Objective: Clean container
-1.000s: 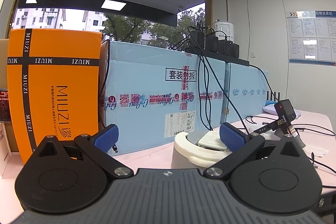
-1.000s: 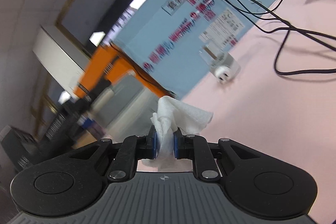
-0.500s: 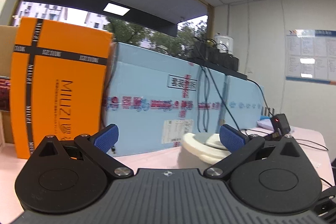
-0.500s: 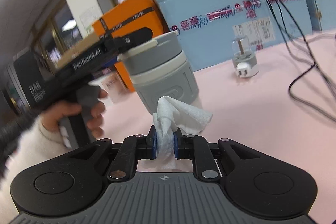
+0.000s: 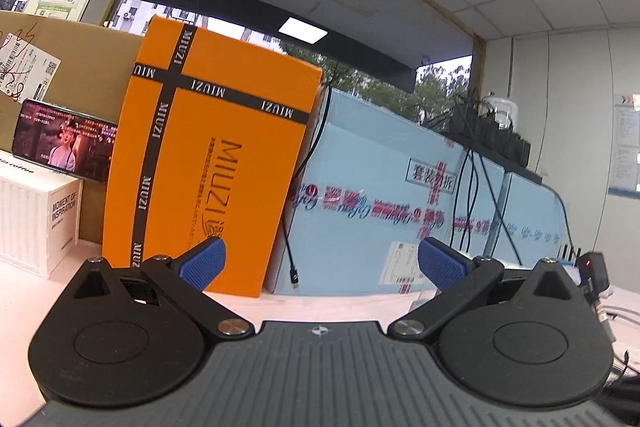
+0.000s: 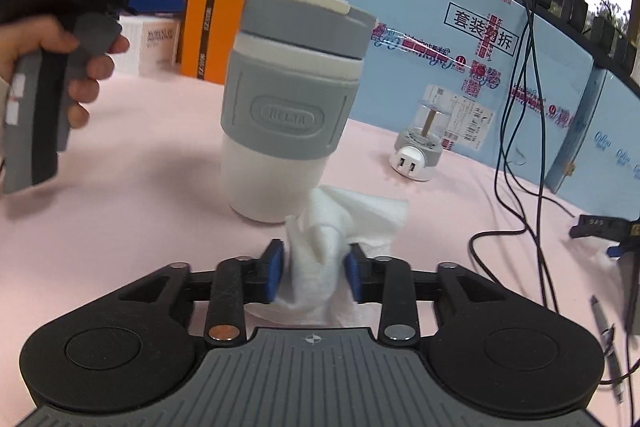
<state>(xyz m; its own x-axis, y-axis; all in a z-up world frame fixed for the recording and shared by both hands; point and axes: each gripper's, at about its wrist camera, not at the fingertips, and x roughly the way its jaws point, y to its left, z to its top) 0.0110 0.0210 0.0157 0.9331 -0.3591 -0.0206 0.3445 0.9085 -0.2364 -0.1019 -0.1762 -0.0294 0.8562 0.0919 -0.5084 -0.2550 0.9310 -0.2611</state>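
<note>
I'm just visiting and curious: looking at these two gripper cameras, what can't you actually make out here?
- Inside of the cup: right wrist view, its grey lid covers it.
- Whether the right gripper grips the tissue: its fingers have just been opening, contact unclear.
- The cup is absent from the left wrist view; the left gripper faces the orange box.
- Print on the blue carton: blurred.

- Showing one cup (image 6: 292, 99) with a grey sleeve
- Showing one white wipe (image 6: 328, 247)
- Showing two grippers (image 6: 314, 273) (image 5: 320, 263)
- Showing one orange box (image 5: 208, 163)
- Showing one phone (image 5: 64, 143)
- Showing one plug adapter (image 6: 418, 147)
- Showing one hand (image 6: 52, 63)
</note>
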